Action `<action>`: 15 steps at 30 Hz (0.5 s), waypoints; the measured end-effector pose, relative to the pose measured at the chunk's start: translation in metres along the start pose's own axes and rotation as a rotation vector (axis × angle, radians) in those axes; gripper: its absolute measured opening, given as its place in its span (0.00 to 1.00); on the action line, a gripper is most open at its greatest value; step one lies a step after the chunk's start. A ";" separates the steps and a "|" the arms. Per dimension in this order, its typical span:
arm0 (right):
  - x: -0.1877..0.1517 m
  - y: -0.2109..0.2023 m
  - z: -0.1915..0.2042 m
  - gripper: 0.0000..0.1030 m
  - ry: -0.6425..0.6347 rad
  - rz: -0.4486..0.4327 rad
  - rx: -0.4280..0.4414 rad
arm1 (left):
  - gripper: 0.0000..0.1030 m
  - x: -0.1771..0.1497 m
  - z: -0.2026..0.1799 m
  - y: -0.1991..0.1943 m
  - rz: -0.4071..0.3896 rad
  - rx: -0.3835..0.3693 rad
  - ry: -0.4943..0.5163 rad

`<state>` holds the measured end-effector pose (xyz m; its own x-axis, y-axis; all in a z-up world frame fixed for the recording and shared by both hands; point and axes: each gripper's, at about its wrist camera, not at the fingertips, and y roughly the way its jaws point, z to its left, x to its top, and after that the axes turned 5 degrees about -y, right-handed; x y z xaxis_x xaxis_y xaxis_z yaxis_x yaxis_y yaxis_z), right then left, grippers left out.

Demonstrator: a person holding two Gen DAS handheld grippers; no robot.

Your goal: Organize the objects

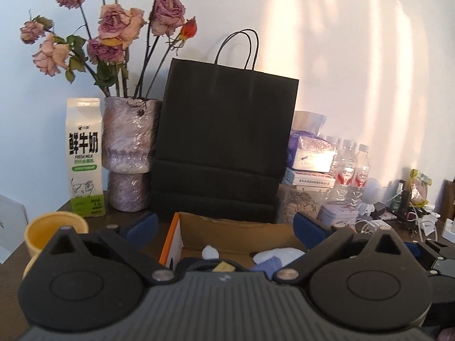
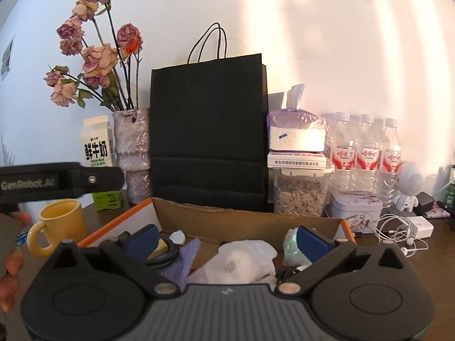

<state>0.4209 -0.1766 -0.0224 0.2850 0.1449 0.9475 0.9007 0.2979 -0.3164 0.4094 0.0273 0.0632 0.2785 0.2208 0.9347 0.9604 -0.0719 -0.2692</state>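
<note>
The left gripper point(image 1: 224, 227) and right gripper point(image 2: 227, 240), each with blue-padded fingers on matte black linkages, hover with jaws spread wide and nothing between them above an open cardboard box point(image 2: 244, 221) edged in orange on a dark wooden table point(image 1: 11, 255). Inside the box lie soft, jumbled items: a crumpled white cloth point(image 2: 241, 261), a lavender knit cloth point(image 2: 187, 255), a coiled dark braided cable point(image 2: 162, 255), a small white lump point(image 2: 177, 237) and a crinkled pale green plastic packet point(image 2: 293, 250). To the left of the box stands a glossy yellow mug point(image 2: 61, 224) with a loop handle; a hand point(image 2: 11, 258) grips the left tool at the picture's edge. Behind the box a tall matte black paper bag point(image 2: 209, 130) with cord handles stands upright; what it holds cannot be seen. Left of it, a textured mauve vase point(image 1: 130, 153) carries dried, papery pink roses point(image 1: 119, 25), beside a white-and-green milk carton point(image 1: 85, 156). To the right, a clear jar point(image 2: 300, 196) of pale seeds supports a flat box and a plastic-wrapped tissue pack point(image 2: 297, 133), next to three clear water bottles point(image 2: 366, 153) and a decorated tin point(image 2: 355, 210).
</note>
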 end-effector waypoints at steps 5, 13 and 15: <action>-0.004 -0.025 -0.001 1.00 0.013 0.017 0.002 | 1.00 -0.007 0.009 -0.026 0.033 0.012 -0.019; -0.011 -0.079 0.004 1.00 0.028 0.052 0.015 | 1.00 -0.025 0.013 -0.073 0.115 0.040 -0.007; -0.014 -0.092 0.005 1.00 0.039 0.064 0.020 | 1.00 -0.030 0.013 -0.087 0.131 0.045 -0.007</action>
<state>0.3323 -0.2012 -0.0063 0.3546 0.1271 0.9263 0.8737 0.3079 -0.3767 0.3179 0.0398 0.0553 0.4015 0.2195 0.8891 0.9151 -0.0571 -0.3992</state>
